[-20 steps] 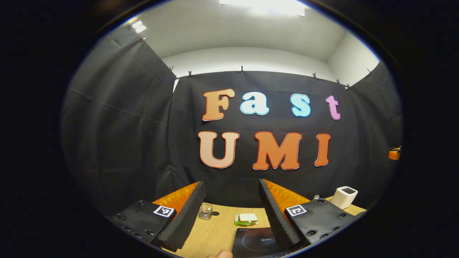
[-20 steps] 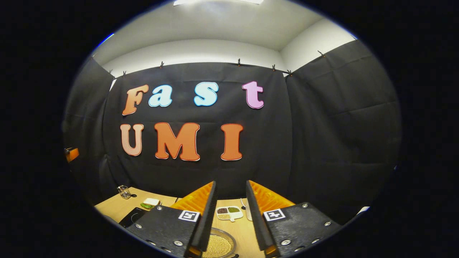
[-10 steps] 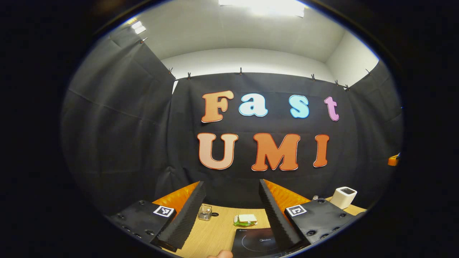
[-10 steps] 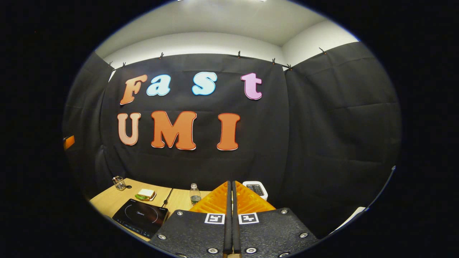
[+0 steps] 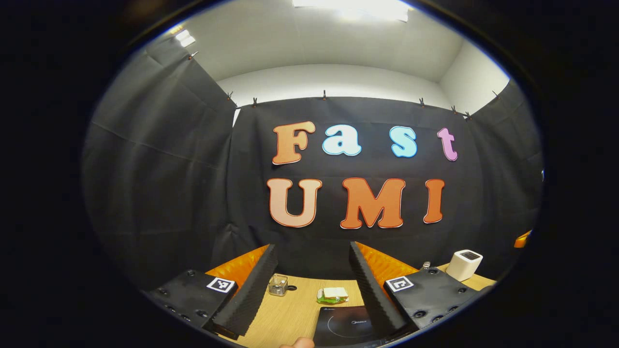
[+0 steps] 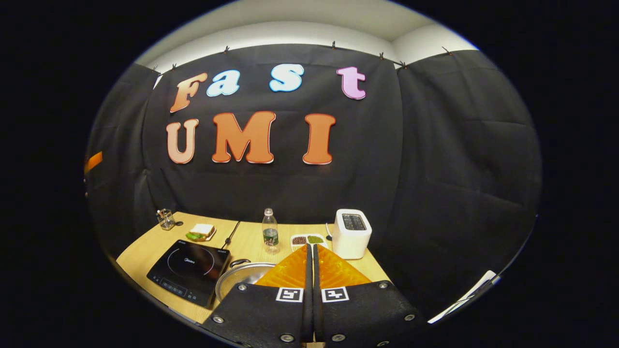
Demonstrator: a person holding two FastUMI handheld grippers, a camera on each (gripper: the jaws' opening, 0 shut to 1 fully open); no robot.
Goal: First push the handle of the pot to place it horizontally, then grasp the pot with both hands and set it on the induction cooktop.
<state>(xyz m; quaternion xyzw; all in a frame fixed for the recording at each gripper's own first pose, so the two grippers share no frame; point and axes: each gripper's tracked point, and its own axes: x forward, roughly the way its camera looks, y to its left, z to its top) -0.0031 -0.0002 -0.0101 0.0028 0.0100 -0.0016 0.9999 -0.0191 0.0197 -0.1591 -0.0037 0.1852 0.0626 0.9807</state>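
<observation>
just right of the induction cooktop sits the pot, directly beneath the closed right gripper; left gripper gapes empty, farther.

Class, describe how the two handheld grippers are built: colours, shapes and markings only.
Both the left gripper and right gripper have black textured base plates with silver screws, each plate carrying a square black-and-white marker. Their tapering fingers are ridged orange outside, with black ribbed pads facing inward.
</observation>
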